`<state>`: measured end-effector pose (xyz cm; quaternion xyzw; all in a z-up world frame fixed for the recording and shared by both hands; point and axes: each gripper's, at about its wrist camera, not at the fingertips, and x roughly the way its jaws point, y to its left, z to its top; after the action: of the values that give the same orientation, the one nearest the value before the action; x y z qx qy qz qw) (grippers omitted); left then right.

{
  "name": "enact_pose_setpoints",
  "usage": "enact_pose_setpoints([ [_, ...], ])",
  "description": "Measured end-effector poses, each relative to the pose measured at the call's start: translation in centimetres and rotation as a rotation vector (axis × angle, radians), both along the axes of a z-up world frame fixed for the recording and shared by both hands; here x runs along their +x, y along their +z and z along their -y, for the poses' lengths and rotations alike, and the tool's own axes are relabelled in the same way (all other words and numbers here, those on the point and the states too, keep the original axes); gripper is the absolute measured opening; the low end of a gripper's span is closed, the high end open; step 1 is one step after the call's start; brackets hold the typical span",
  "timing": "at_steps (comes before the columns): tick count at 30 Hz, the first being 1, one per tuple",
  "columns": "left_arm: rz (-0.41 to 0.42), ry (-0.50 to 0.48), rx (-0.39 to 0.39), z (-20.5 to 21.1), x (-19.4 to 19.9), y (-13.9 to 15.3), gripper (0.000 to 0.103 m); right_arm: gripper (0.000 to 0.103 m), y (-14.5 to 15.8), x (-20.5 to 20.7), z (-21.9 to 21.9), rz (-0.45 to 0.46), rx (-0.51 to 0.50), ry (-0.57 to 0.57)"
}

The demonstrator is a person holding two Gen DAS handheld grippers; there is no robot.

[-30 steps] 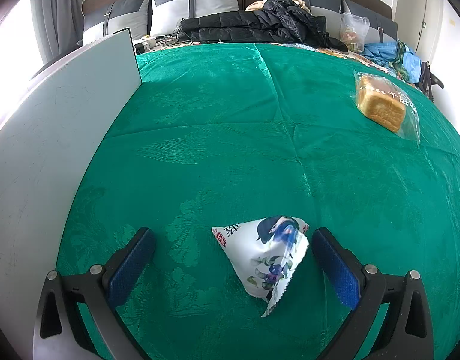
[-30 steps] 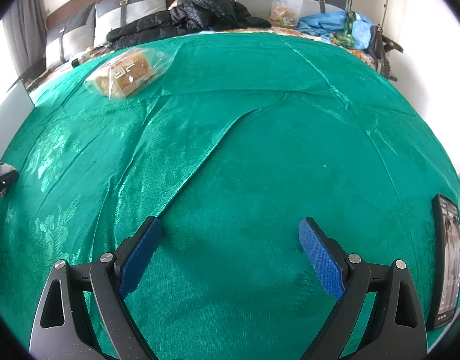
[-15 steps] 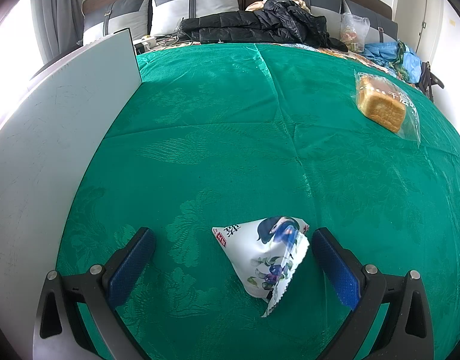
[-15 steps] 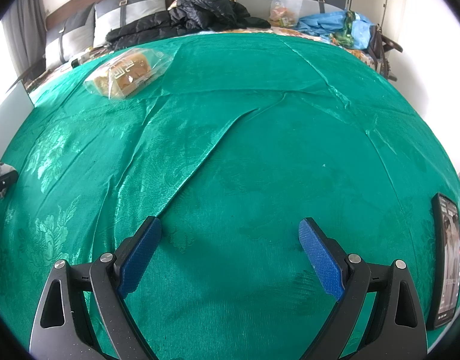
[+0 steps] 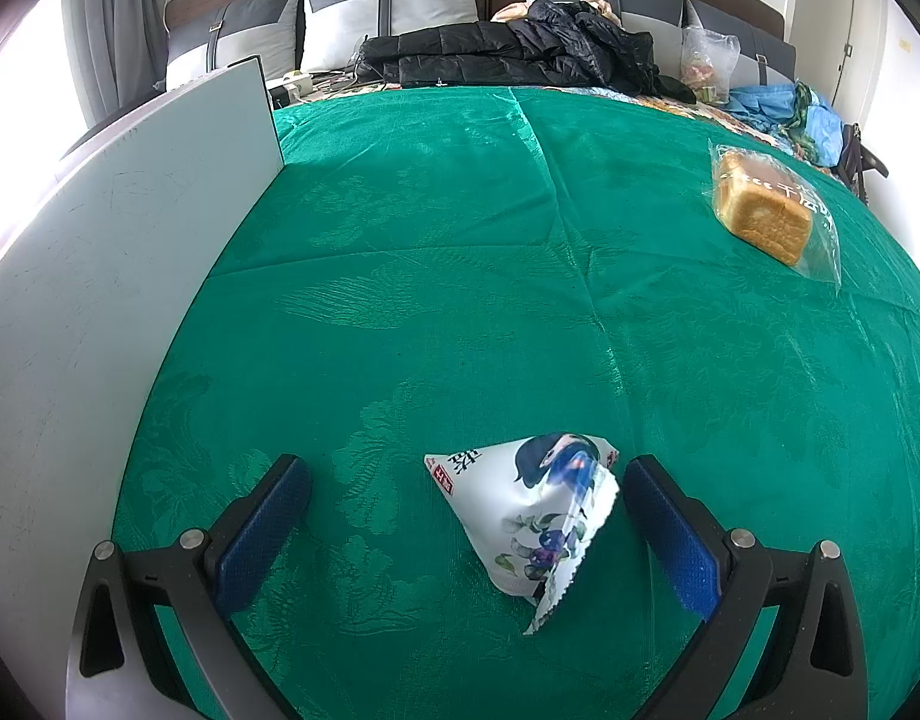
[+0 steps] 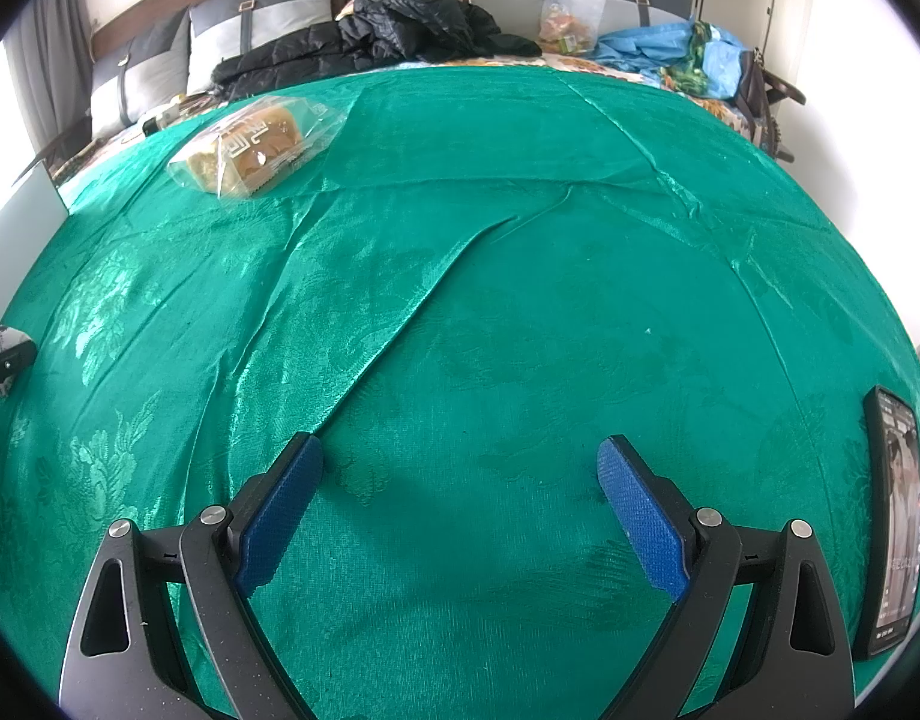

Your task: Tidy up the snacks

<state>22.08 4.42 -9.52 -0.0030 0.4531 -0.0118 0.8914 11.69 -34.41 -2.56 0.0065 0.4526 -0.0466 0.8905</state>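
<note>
The small white triangle-shaped snack bag with blue flowers (image 5: 529, 516) lies on the green cloth (image 5: 460, 300) between the wide-open left gripper (image 5: 466, 498), nearer its right finger (the right gripper (image 6: 460, 471), also spread wide, is over bare cloth)

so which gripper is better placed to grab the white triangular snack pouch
Left. The left gripper is open with the white triangular snack pouch lying between its fingers. The right gripper is open over bare green cloth.
</note>
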Motion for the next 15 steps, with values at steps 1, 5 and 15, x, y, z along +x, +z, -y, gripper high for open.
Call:
enact_pose_setpoints([
  [1,0.0,0.0,0.0,0.0,0.0,0.0,0.103,0.095,0.0,0.0,0.0,0.0,0.0,0.0],
  [5,0.0,0.0,0.0,0.0,0.0,-0.1,0.103,0.095,0.0,0.0,0.0,-0.001,0.001,0.001],
  [15,0.0,0.0,-0.001,0.0,0.0,-0.1,0.103,0.093,3.7,5.6,-1.1,-0.008,0.098,0.178],
])
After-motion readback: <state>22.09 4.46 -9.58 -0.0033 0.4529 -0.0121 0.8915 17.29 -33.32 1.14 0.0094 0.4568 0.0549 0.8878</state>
